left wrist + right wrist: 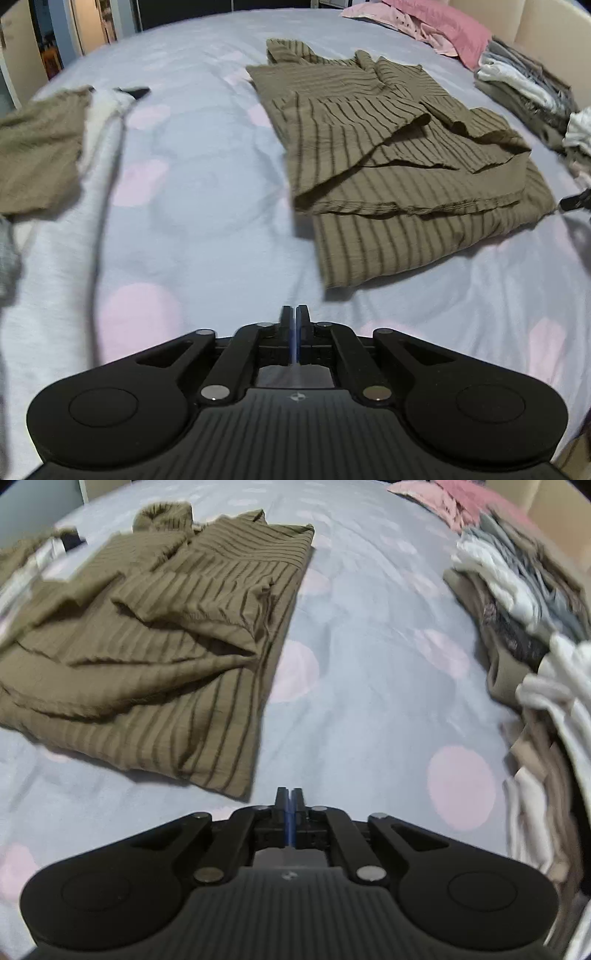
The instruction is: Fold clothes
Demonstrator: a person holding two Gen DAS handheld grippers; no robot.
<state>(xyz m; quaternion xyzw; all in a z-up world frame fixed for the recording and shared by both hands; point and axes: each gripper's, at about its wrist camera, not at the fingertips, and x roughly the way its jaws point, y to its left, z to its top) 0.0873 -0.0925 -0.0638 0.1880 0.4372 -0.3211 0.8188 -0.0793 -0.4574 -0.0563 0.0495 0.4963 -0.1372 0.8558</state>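
Shirt: olive striped shirt [399,162] lies half folded on the bed [207,206], at 1 o'clock from the left gripper [294,314].
Grippers: both pressed together, empty; right gripper [289,797] has the shirt at 10 o'clock.
Feel: likely light, limp, crinkly, not slippery.
Hold: near hem corners, pinching both layers.
Elsewhere: stacked clothes [517,620] at 2 o'clock.

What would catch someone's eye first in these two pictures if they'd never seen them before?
The olive striped garment lies half folded mid-bed on the lilac sheet with pink dots. A stack of folded clothes lines the right edge, and both the left gripper and right gripper hover shut, holding nothing.
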